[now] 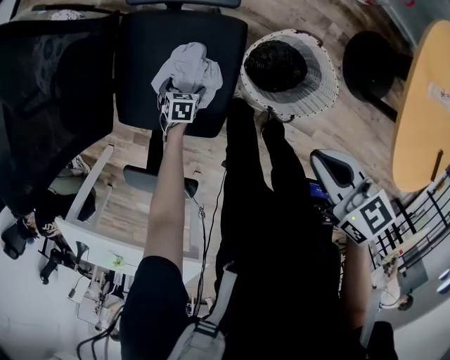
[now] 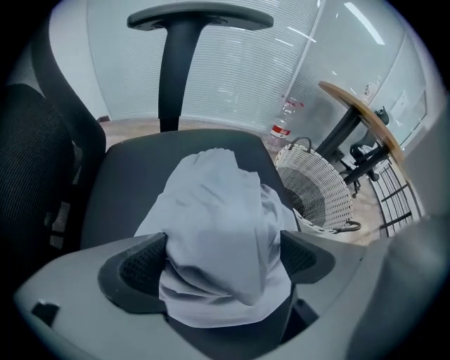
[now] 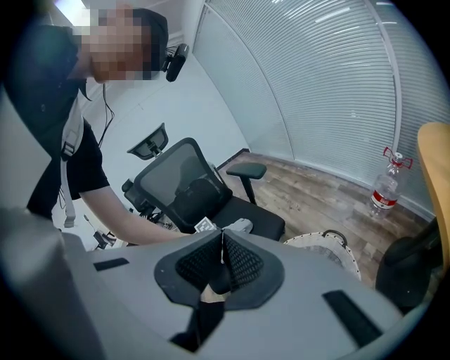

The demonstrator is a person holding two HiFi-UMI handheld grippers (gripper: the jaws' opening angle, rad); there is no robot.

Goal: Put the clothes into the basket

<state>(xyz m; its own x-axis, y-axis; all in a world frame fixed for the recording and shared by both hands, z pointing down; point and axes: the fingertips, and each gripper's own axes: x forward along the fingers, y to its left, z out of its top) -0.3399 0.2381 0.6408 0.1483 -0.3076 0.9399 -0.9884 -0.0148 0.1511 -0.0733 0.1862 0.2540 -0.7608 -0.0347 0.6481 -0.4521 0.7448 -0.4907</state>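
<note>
The left gripper [image 2: 223,259] stood wide open over the chair seat [image 1: 140,70], with the grey cloth [image 1: 190,65] lying loose between its jaws. The basket [image 1: 320,88] stood at 3 o'clock from the cloth. The right gripper [image 3: 222,261], at 5 o'clock, was closed and empty.

Seat [image 1: 140,77] to basket [image 1: 318,95]: short hop to the right, open air above both, basket mouth faces up. Blockers: backrest [image 1: 49,91] walls the seat's left side, armrest [image 2: 200,17] stands over its far edge, legs [image 1: 246,176] sit just beside the basket's near rim, tabletop [image 1: 422,105] stands further right.
</note>
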